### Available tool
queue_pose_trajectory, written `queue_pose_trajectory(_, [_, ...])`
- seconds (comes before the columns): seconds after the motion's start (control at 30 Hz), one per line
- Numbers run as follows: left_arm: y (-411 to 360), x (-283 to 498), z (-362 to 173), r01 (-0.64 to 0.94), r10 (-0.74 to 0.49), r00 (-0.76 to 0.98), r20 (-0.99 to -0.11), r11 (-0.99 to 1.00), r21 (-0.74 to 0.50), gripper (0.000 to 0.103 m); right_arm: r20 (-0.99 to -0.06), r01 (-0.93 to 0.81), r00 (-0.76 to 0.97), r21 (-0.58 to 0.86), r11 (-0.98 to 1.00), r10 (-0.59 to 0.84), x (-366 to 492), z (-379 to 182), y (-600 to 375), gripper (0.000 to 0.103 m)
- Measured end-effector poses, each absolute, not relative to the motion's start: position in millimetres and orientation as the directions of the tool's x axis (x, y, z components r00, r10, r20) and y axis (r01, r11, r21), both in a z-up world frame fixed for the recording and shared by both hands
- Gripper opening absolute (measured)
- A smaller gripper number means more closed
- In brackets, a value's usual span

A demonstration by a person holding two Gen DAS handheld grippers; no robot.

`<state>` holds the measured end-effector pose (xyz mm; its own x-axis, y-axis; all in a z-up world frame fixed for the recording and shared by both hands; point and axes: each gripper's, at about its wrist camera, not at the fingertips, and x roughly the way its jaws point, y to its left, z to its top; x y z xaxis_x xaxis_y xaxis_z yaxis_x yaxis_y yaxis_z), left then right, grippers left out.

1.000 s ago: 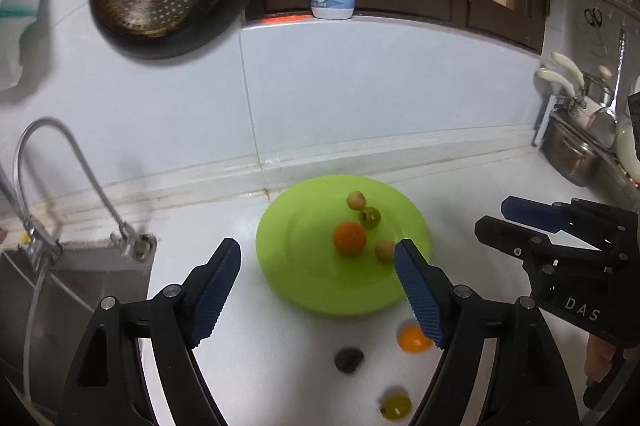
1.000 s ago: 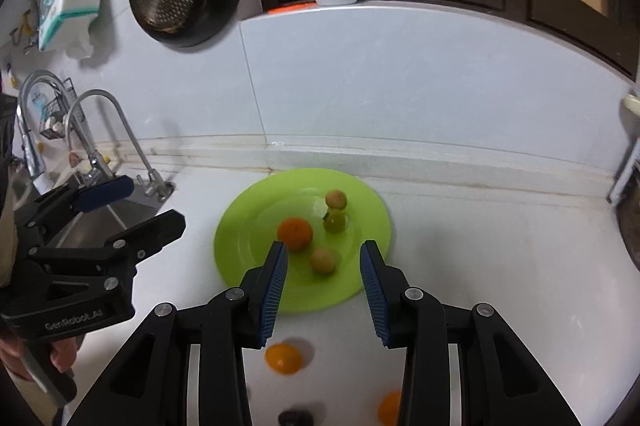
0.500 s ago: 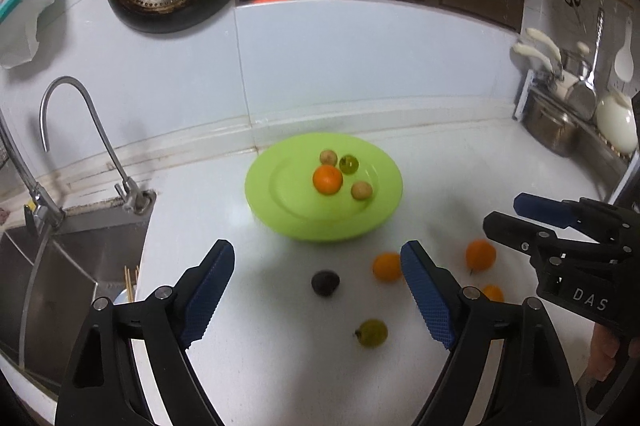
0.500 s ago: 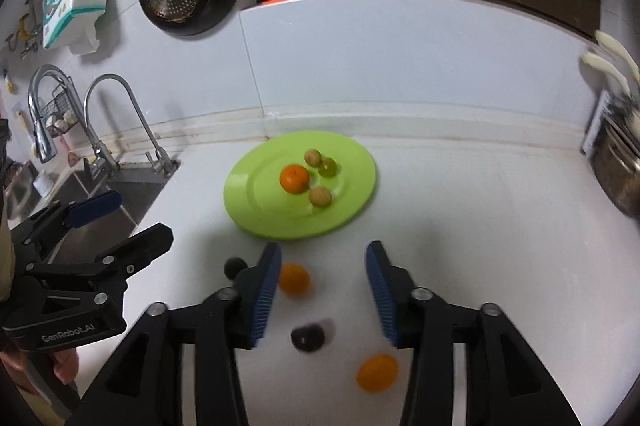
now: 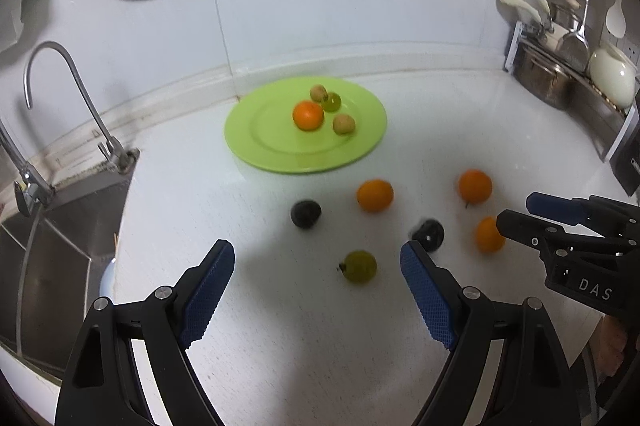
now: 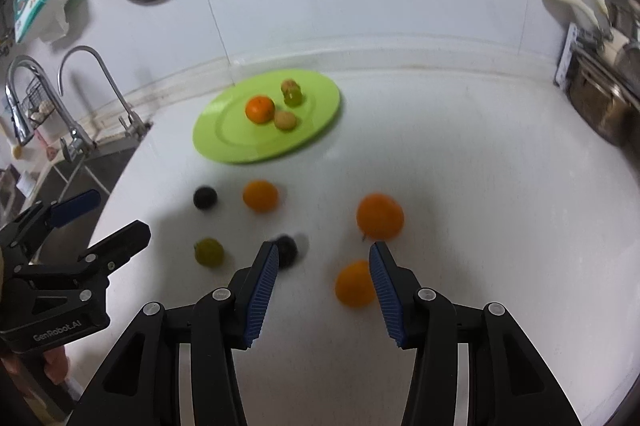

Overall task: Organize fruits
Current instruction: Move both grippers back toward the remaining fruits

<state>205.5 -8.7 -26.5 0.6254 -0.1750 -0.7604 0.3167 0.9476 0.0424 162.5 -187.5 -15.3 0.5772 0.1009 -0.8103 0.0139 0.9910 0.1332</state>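
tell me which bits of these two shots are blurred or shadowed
Left wrist view: the dark fruit by the left claw is smeared, the plate edge is soft, and a grey shadow spreads from that claw's tips. Right wrist view: the same dark fruit ghosts, the plate rim smears, and the right claw stays sharp. Both bend straight edges at the border.

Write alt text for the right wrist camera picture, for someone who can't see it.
The open right gripper hovers over a white counter strewn with three oranges, two dark fruits and a green fruit. Behind them a green plate holds an orange and three small fruits. The left gripper, open, is at the left edge, near a sink faucet.
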Motion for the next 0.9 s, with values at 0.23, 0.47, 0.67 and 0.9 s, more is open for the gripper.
queue_pose_trajectory(0.23, [-10,203,-48,0.329,-0.178,0.564,-0.806,0.944,0.021,0.085,-0.842,0.032,0.53,0.133,0.991,0.096,155,-35,-190,0.048])
queue_pose_trajectory(0.47, [-14,207,-64,0.339,-0.173,0.525,-0.833,0.941,0.018,0.085,-0.861,0.055,0.502,0.122,0.991,0.078,153,-47,-193,0.048])
queue_pose_trajectory(0.67, [-20,215,-67,0.352,-0.171,0.524,-0.834,0.935,0.029,0.085,-0.868,0.062,0.492,0.119,0.991,0.074,156,-54,-196,0.048])
queue_pose_trajectory(0.9, [-28,230,-74,0.36,-0.188,0.497,-0.847,0.933,0.004,0.078,-0.871,0.078,0.484,0.134,0.988,0.08,166,-59,-201,0.048])
